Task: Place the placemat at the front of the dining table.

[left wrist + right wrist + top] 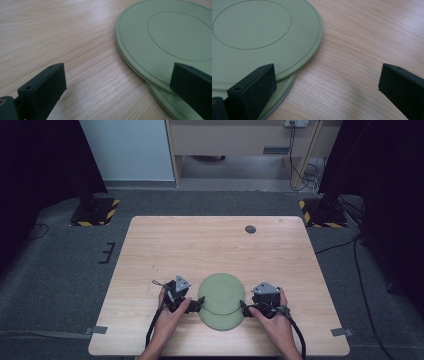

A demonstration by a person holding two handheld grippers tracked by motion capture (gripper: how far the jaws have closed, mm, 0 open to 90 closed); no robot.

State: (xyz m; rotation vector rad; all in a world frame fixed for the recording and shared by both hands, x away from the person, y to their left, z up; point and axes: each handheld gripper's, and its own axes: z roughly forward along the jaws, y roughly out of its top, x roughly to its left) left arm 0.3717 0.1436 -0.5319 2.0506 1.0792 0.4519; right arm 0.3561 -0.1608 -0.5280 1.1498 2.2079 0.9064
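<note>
Green plates [221, 300], maybe stacked, btwn open left gripper [198, 304] & right gripper [245, 308].

My left gripper [196, 305] and right gripper [243, 308] are black, two-jawed; each carries a grey three-cornered plate; black cables trail back.

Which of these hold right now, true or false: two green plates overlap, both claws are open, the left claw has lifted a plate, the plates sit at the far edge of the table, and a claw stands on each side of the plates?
1. Two green plates overlap, the upper plate partly covering the lower plate. True.
2. The left claw and the right claw are open. True.
3. The left claw has lifted a plate. False: both plates lie flat on the table.
4. The plates sit at the far edge. False: they lie near the person's edge.
5. A claw stands on each side of the plates. True.
</note>
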